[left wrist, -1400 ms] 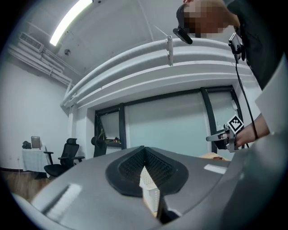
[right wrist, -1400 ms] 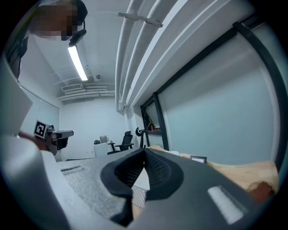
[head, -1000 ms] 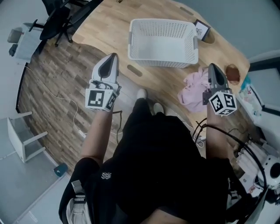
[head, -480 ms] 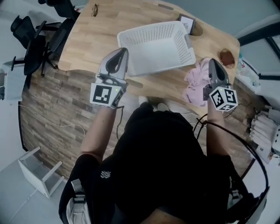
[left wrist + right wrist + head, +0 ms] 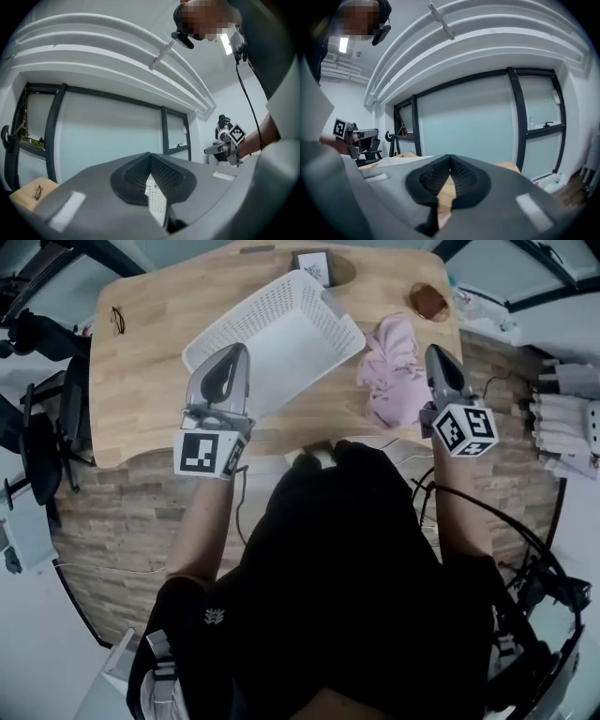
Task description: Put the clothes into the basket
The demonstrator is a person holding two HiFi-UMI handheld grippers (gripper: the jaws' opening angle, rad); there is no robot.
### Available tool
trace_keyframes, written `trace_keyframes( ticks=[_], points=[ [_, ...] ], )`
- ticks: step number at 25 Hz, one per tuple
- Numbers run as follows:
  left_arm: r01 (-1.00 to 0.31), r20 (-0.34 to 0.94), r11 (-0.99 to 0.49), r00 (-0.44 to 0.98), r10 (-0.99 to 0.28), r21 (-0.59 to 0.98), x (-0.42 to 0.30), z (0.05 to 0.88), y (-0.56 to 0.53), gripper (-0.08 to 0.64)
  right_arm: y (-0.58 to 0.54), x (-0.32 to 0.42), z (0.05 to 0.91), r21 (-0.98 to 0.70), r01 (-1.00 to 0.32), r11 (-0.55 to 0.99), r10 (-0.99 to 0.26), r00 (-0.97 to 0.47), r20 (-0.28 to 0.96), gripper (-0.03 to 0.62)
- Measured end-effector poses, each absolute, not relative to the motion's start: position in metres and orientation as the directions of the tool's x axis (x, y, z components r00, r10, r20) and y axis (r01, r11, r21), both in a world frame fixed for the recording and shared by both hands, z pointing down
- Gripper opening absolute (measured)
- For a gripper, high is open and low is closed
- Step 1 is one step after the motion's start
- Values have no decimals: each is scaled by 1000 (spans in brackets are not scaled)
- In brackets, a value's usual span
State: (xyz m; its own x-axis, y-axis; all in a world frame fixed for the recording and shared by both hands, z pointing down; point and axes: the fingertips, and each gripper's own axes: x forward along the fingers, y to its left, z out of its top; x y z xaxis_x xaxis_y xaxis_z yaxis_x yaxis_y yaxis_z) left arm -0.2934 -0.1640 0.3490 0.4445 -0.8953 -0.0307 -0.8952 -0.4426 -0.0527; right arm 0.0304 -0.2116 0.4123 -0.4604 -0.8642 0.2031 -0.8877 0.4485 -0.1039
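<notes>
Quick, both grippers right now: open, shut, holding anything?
Left gripper: shut, nothing between its jaws.
Right gripper: shut, nothing between its jaws.

The basket (image 5: 246, 310) is open-topped and empty inside. Bare table (image 5: 150, 381) runs along its left and near sides. Pink clothes (image 5: 392, 371) crowd its right. 1 framed card (image 5: 312, 263) stands just behind it, and 1 brown object (image 5: 429, 301) lies beyond the clothes.

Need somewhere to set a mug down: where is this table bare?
Bare wood of the table lies at the left, between the glasses and the basket. The right end is crowded: pink clothes, a brown object.
</notes>
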Motion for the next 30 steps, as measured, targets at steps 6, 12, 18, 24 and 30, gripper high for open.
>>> trace_keyframes(
  ticks=[6,12,18,24,30],
  points=[
    [-880,-25,-474,475,-880,-21,-263,359,-196,6,-212,64,450,-103,-910,403,-879,-416,235,2],
    [-862,11,-507,507,-862,-11,-232,380,-222,6,-200,85,490,-105,-926,362,-884,-377,276,16],
    [-828,47,-560,559,-828,-8,-200,398,-233,6,-188,85,525,-150,-914,376,-851,-405,334,299],
    [-810,82,-586,584,-808,-3,-185,419,-239,6,-184,79,569,-200,-899,390,-801,-438,409,460],
    [-800,125,-600,595,-794,-1,-175,435,-236,6,-179,80,610,-231,-899,371,-735,-437,519,492]
  ],
)
